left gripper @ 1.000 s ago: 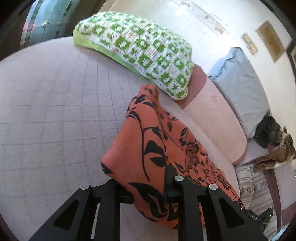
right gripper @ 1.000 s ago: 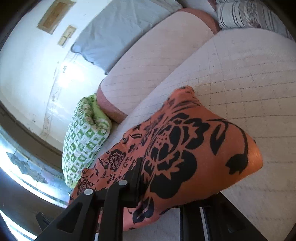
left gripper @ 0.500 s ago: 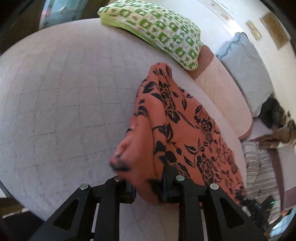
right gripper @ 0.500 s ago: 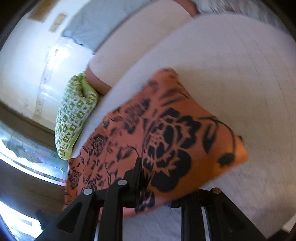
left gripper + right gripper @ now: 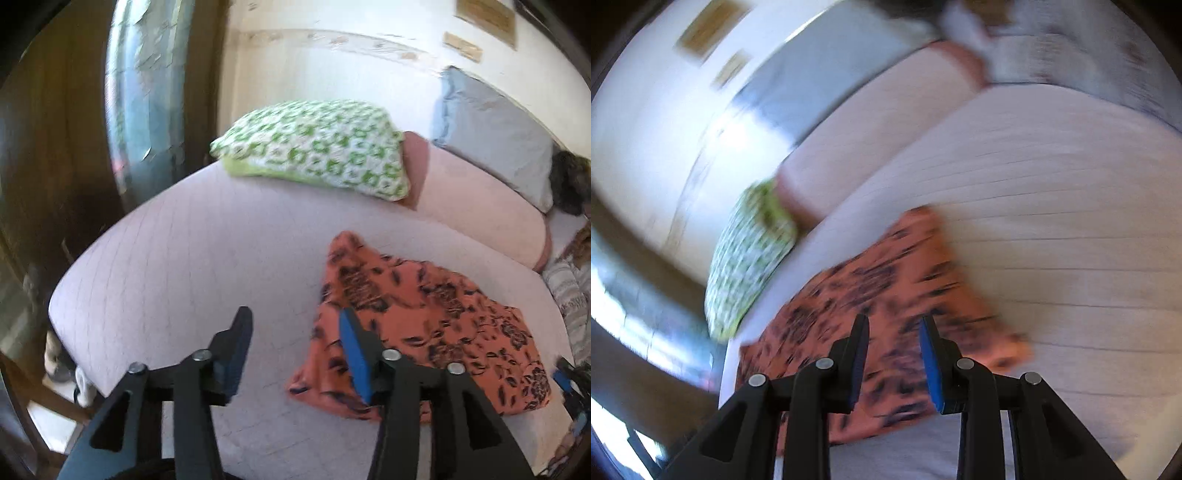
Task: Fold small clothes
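Both tools had just been spreading, nothing between their jaws: left tool [image 5: 291,332], right tool [image 5: 894,328]. The orange floral garment [image 5: 424,328] lay on the bed [image 5: 203,258], at the left tool's three o'clock.

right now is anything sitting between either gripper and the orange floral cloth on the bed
Nothing visible does. The orange floral cloth lies on the pale quilted bed cover, released. The left gripper and right gripper have just been opening their jaws, with nothing between them. The green checked pillow lies well beyond the cloth.
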A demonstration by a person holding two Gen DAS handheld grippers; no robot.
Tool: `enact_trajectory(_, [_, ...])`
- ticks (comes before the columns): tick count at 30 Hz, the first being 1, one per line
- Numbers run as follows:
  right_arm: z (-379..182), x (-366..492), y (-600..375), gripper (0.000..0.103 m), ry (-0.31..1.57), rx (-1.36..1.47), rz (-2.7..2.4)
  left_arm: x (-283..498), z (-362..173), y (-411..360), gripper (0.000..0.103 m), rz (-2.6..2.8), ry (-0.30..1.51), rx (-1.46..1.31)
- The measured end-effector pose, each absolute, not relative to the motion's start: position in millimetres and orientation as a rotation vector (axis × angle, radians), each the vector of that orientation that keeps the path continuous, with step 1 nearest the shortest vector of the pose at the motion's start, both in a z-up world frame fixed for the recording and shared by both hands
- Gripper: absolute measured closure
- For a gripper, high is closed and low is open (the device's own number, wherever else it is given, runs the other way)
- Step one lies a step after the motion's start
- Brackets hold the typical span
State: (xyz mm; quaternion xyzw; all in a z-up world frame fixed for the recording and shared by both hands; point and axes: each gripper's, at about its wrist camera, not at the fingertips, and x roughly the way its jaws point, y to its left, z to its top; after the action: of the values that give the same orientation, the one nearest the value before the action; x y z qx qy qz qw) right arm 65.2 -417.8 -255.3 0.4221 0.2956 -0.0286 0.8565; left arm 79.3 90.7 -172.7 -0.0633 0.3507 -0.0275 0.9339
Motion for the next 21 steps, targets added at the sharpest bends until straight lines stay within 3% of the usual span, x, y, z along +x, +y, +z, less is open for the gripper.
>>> enact_trajectory(2, [-253.5,85.2,-400.5,0.072,0.645,0.888,0.024,84.2,-170.3,66.6,0.036,-0.104,0.730,-0.059])
enact_trajectory(10, [-304.2,140.5,-365.6,0.073,0.957,0.826,0.089,122.1,-247.3,8.7,0.036,-0.154,0.977,0.088])
enact_trajectory(12, [-310.3,139.6,-371.6,0.074,0.944,0.865,0.115,129.4,-269.1,14.0,0.035,-0.142,1.031,0.086])
enact_trajectory(17, [-311.6,141.1,-372.1,0.073,0.933,0.858,0.130,134.8,-263.3,15.3,0.030,-0.154,1.039,0.068])
enact_trajectory(21, [-310.7,136.3,-370.9,0.073,0.928,0.836,0.101,137.5,-227.8,26.6,0.029,-0.185,0.947,-0.091])
